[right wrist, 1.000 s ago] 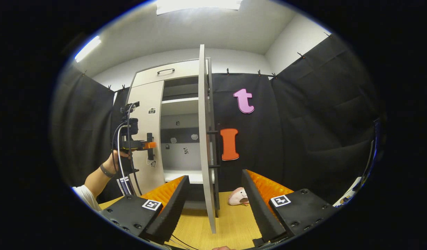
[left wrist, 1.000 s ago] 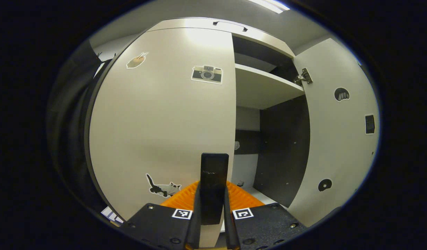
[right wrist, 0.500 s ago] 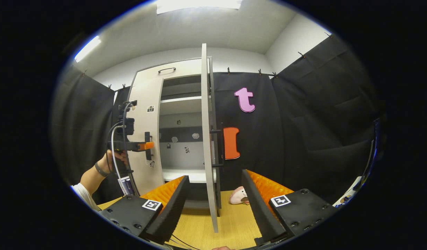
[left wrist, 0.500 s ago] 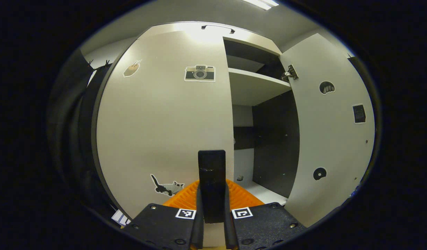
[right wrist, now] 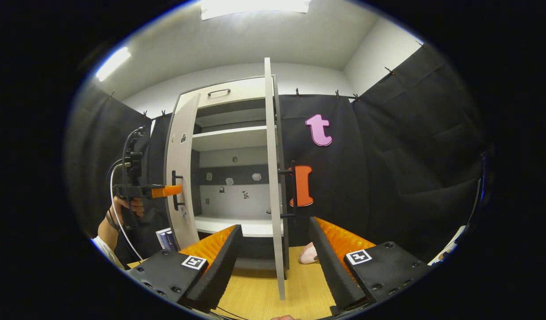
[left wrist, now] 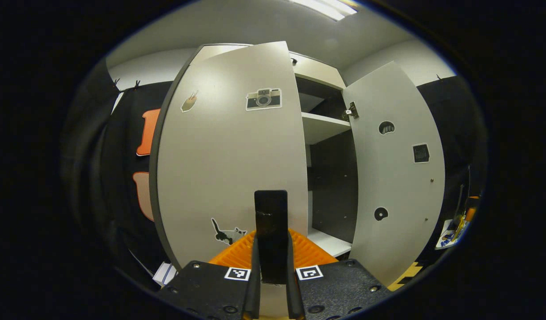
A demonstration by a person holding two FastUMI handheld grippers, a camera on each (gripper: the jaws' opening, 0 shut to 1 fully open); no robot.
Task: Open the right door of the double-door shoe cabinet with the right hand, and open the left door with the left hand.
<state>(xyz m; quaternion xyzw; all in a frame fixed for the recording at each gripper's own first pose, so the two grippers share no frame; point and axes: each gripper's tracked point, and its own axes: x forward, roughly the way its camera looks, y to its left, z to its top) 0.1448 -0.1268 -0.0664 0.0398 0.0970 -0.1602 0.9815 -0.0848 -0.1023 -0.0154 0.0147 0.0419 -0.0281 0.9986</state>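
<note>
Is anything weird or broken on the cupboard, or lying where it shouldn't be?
Nothing looks broken. Both doors hang straight: the right door stands wide open, the left door is partly open with the left gripper shut on its handle. One oddity: a small pink thing lies on the wooden surface behind the right door; what it is I cannot tell.

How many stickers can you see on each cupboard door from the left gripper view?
Left door stickers: 3 (camera, cat, small top one)
Right door stickers: 3 (dark half-round, dark square, dark round)
Total: 6
</note>
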